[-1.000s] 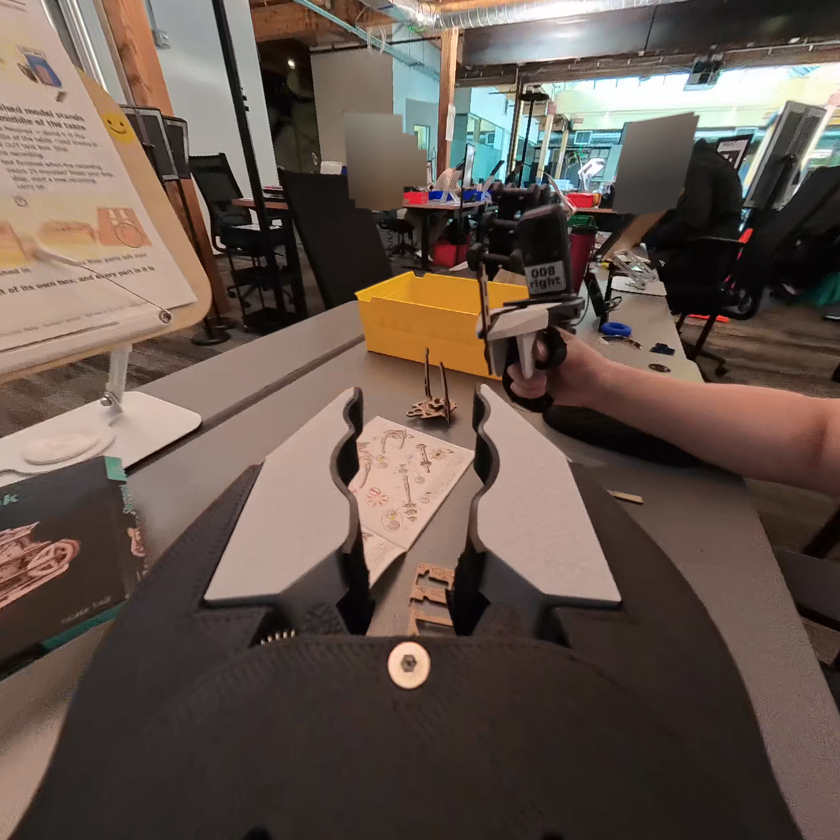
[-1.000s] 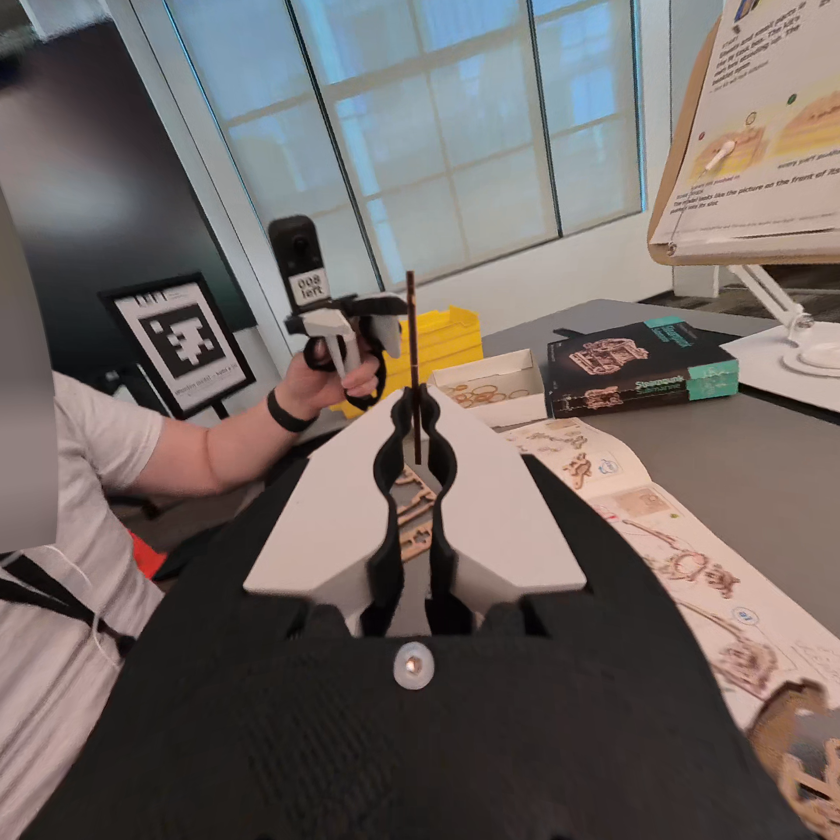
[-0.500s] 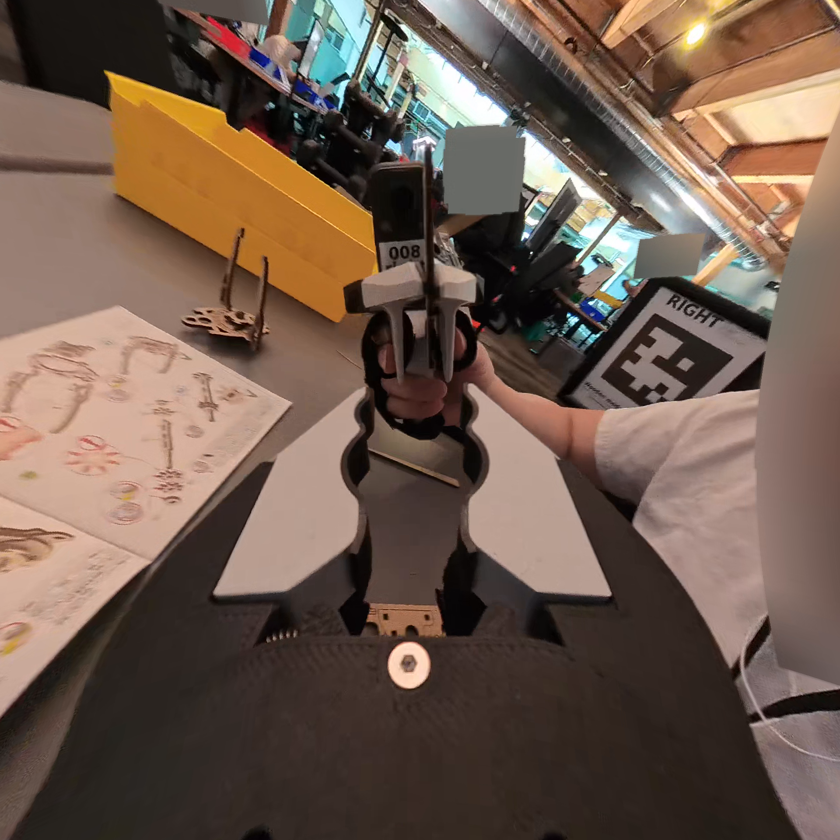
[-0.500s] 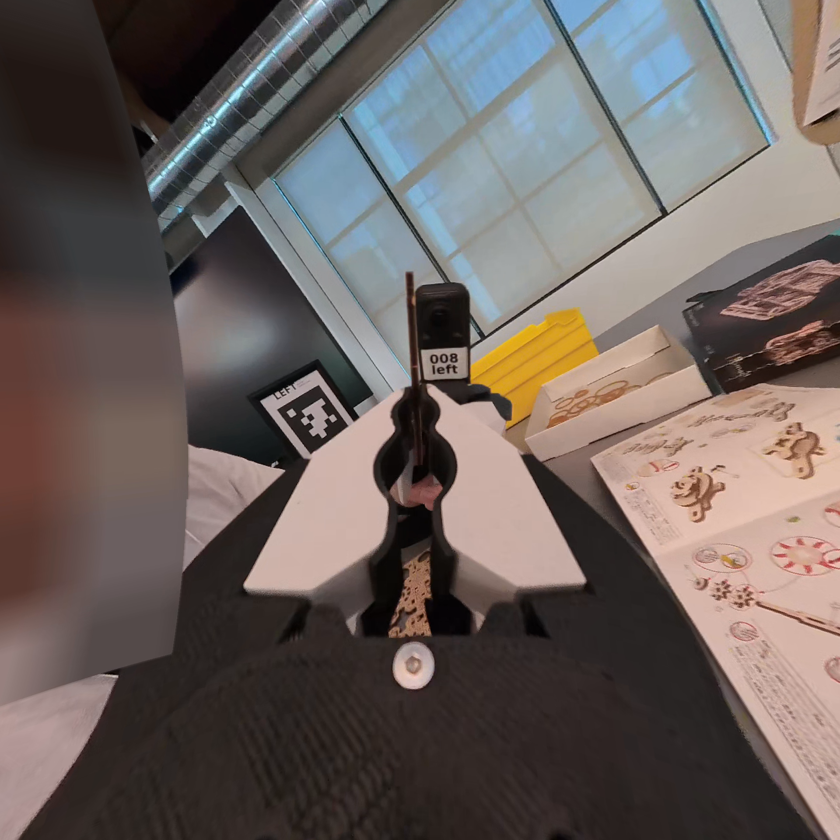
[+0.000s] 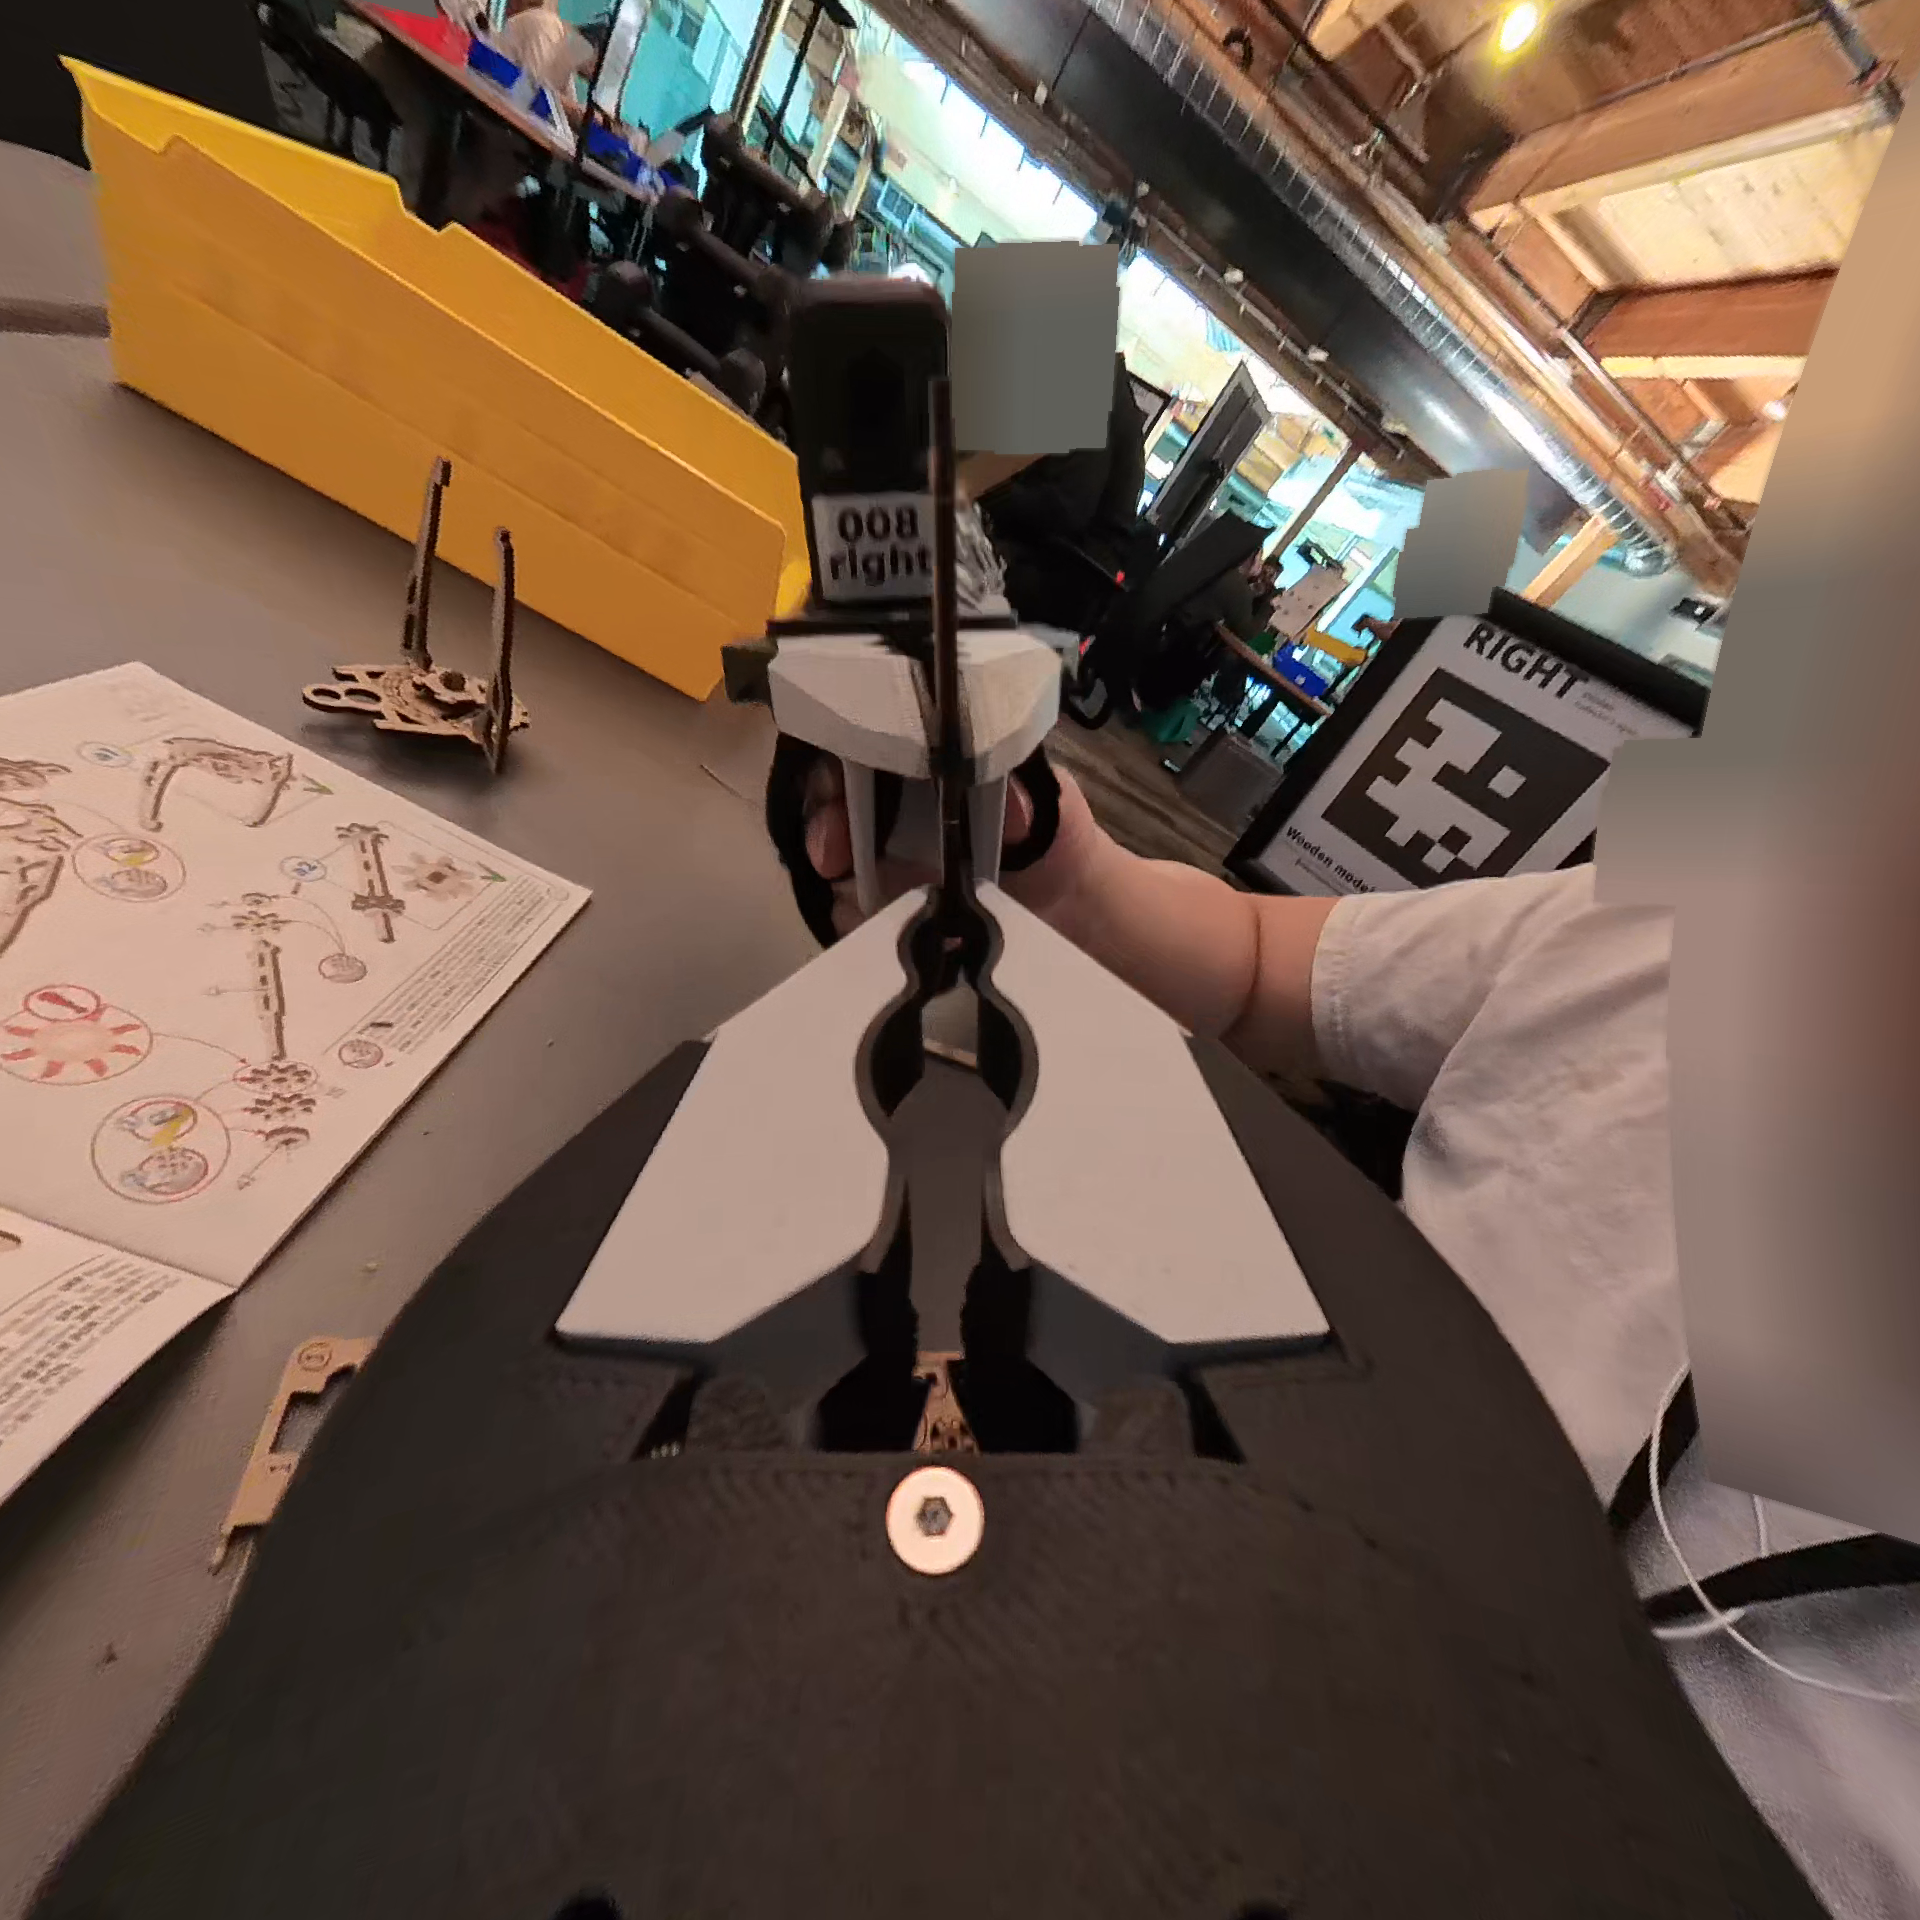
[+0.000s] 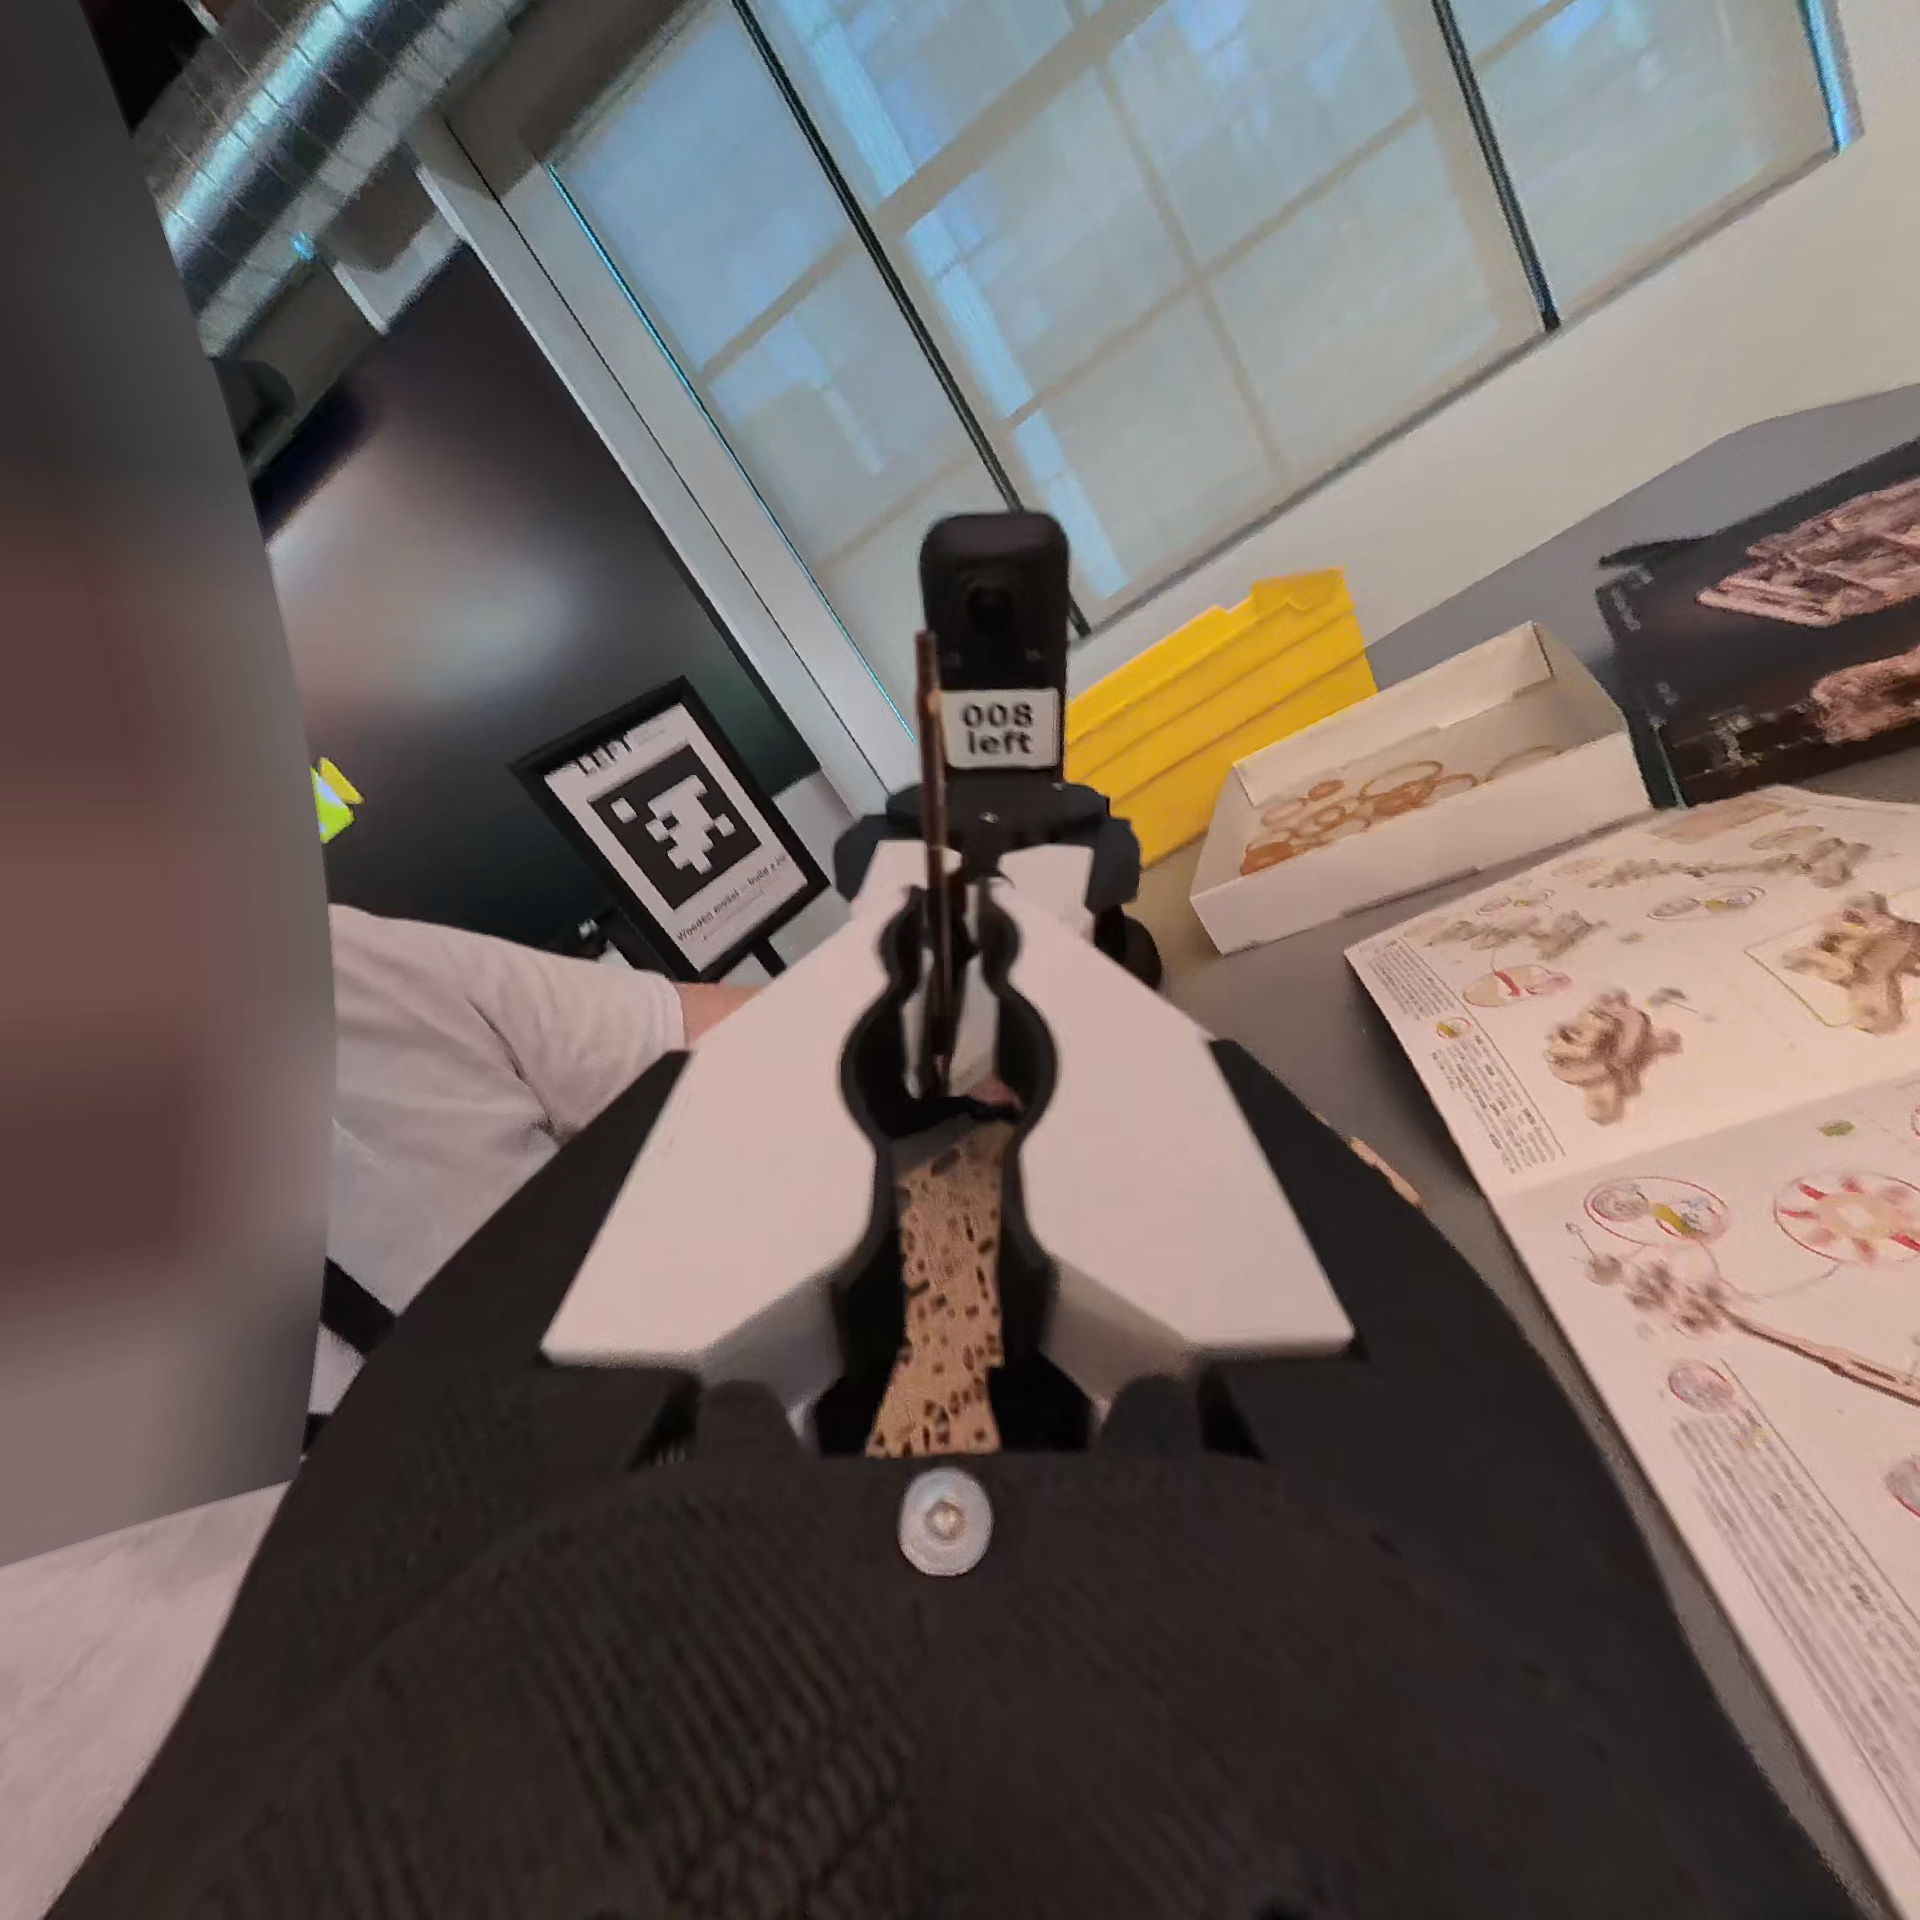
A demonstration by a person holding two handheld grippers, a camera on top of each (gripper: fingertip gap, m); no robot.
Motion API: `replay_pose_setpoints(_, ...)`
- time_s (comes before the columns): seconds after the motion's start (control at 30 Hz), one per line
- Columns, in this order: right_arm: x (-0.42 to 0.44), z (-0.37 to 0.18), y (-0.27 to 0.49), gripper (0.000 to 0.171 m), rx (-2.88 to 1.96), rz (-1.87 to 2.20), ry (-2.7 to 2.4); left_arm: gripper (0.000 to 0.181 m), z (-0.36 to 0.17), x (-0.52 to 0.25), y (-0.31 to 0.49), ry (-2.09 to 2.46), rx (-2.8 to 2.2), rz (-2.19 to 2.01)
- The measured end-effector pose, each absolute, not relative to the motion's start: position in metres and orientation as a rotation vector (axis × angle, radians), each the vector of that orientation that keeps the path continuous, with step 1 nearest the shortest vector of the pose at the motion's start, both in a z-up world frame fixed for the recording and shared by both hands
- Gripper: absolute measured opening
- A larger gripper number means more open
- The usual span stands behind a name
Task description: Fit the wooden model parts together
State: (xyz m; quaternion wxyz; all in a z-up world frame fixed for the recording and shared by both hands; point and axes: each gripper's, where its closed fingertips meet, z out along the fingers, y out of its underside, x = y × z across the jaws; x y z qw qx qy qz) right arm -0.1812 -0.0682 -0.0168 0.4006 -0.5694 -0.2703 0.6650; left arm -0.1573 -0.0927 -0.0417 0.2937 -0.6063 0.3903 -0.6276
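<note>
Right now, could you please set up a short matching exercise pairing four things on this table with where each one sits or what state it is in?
Things:
1. wooden strip
2. yellow bin
3. instruction sheet
4. white box

States:
A. lies flat and unfolded on the table
B. held upright between both grippers
C. open, with wooden rings inside
D. stands at the far edge behind the half-built wooden model

Pairs: 1-B, 2-D, 3-A, 4-C

Yellow bin (image 5: 416, 343) behind instruction sheet (image 5: 208, 935); white tray (image 6: 1423, 800) near black box (image 6: 1787, 675).
</note>
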Motion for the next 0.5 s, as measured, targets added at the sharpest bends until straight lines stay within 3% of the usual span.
replay_pose_setpoints(0.03, -0.177, -0.021, -0.063, 0.024, -1.492, 1.650, -0.695, 0.000, -0.045, -0.158, -0.094, 1.061, -1.636, -1.668)
replay_pose_setpoints(0.1, -0.162, -0.021, -0.053, 0.035, -1.548, 1.573, -0.711, 0.000, -0.057, -0.162, -0.099, 1.110, -1.712, -1.673)
replay_pose_setpoints(0.33, -0.121, -0.061, -0.058, 0.035, -1.859, 1.485, -0.894, 0.000, -0.108, -0.163, -0.124, 1.253, -2.029, -1.678)
replay_pose_setpoints(0.5, -0.136, -0.074, -0.079, 0.032, -1.929, 1.701, -0.942, 0.000, -0.125, -0.162, -0.129, 1.309, -2.107, -1.609)
